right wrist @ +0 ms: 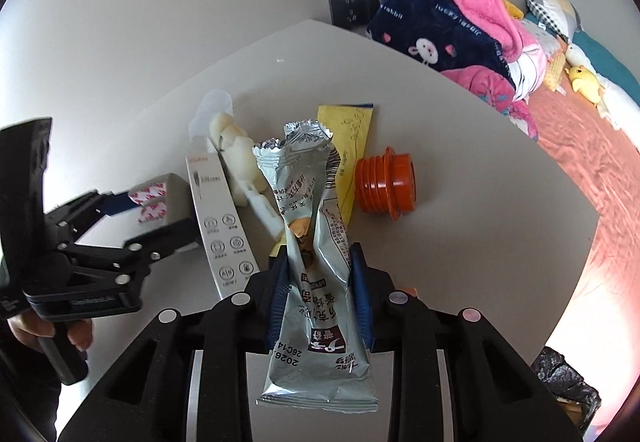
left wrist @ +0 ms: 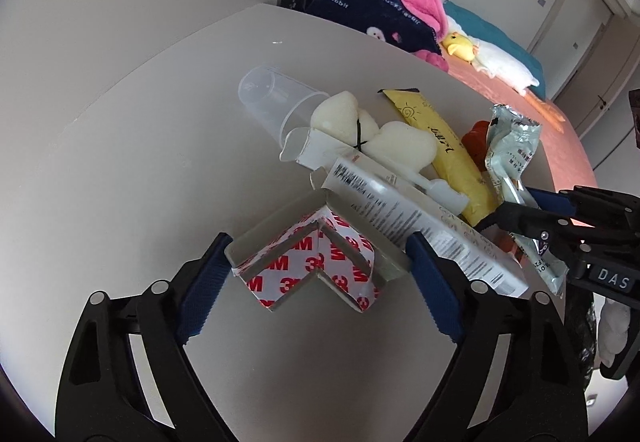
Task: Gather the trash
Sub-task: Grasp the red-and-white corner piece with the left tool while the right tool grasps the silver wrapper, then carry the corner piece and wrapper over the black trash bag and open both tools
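Left gripper [left wrist: 320, 262] pinches a clear L-shaped corner guard with red-and-white 3M backing [left wrist: 308, 266] between its blue pads, just above the grey counter [left wrist: 140, 162]. Right gripper [right wrist: 320, 282] clamps a crinkled silver foil snack wrapper [right wrist: 316, 282] at mid-length, top end standing up. Beyond them, a trash pile: long white printed carton [right wrist: 220, 222], yellow sachet [right wrist: 352, 146], cream foam pieces [left wrist: 352, 126], clear plastic cup on its side [left wrist: 272, 98]. Orange ribbed plastic plug [right wrist: 386, 184] lies just right of the sachet. Bed [right wrist: 580, 146] behind with navy-pink blanket [right wrist: 448, 22].
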`<control>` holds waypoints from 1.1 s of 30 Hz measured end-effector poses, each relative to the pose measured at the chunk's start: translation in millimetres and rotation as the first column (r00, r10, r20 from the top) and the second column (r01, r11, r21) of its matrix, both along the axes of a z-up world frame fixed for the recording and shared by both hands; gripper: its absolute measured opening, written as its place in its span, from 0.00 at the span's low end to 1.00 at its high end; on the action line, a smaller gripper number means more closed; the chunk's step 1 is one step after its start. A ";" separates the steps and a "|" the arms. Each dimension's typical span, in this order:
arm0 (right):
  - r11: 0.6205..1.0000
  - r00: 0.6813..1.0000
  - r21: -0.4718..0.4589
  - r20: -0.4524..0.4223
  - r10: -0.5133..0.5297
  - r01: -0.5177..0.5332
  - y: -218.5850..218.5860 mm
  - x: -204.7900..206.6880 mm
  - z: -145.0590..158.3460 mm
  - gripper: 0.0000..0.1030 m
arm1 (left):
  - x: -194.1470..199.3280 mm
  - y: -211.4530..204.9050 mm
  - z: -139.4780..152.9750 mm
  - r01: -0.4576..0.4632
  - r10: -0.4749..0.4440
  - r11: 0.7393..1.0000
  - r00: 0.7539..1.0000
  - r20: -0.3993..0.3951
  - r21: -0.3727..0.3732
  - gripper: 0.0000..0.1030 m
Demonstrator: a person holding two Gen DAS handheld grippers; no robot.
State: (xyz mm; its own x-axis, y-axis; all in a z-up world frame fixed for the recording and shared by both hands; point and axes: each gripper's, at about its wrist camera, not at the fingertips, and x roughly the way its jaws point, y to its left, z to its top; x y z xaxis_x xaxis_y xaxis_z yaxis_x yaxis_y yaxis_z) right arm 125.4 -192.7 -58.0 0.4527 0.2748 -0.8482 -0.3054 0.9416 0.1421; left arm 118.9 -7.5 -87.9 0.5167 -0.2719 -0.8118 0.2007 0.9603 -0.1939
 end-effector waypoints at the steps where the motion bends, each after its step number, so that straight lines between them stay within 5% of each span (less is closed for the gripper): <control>1: 1.000 1.000 0.008 0.001 -0.004 0.004 -1.0 -0.4 1.7 0.30 | -0.2 -0.4 0.0 0.001 -0.001 1.000 1.000 0.003 0.002 0.81; 15: 0.994 0.997 0.092 0.045 -0.056 0.051 -21.7 -25.1 34.6 0.30 | -23.8 11.7 23.3 -0.040 0.042 0.997 0.999 0.028 -0.071 0.77; 33: 0.981 0.985 0.156 0.113 -0.132 0.113 -65.6 -75.2 69.1 0.30 | -62.9 -39.5 74.8 0.092 -0.081 0.986 0.993 0.085 -0.142 0.77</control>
State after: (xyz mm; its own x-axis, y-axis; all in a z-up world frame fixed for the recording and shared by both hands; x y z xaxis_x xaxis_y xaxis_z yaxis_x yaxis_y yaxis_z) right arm 50.2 -258.3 11.1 0.5887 0.3293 -0.7382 -0.2127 0.9442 0.2516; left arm 56.0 -47.0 -13.1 0.5468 -0.4302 -0.7182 0.3019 0.9015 -0.3102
